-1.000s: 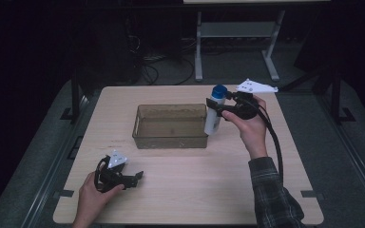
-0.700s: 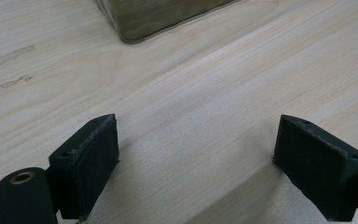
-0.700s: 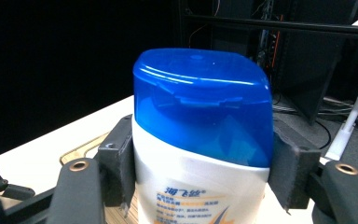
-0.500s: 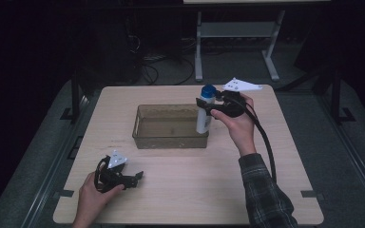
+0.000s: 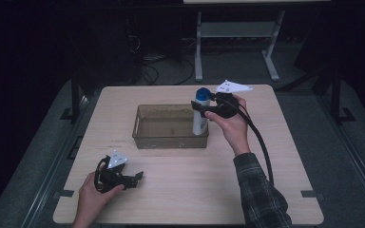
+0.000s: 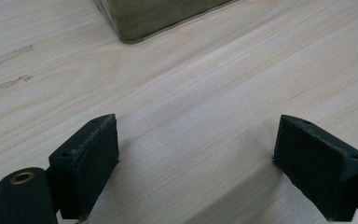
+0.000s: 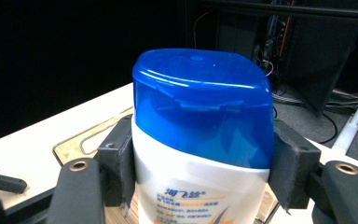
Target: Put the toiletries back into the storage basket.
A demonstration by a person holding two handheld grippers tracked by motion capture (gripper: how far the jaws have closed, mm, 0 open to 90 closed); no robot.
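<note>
Nearest the person, the left gripper (image 5: 132, 178) rests on the bare table (image 5: 195, 190) near its front left corner, jaws spread wide with nothing between them. There is plenty of free tabletop around it.

Farther in, the right gripper (image 5: 200, 108) clamps a white bottle (image 5: 200, 118) just under its blue cap (image 7: 200, 107), one pad on each side. The bottle stands upright over the right end of the clear bin (image 5: 145, 137); whether its base touches the bin's floor cannot be told.

The bottle looks like stiff, smooth plastic, probably light to middling in weight and a little slippery, so the grip below the cap's ledge seems sensible.

The bin's right wall is close beside the bottle, a likely snag. To its left the bin lies open, and the table beyond it is free.
</note>
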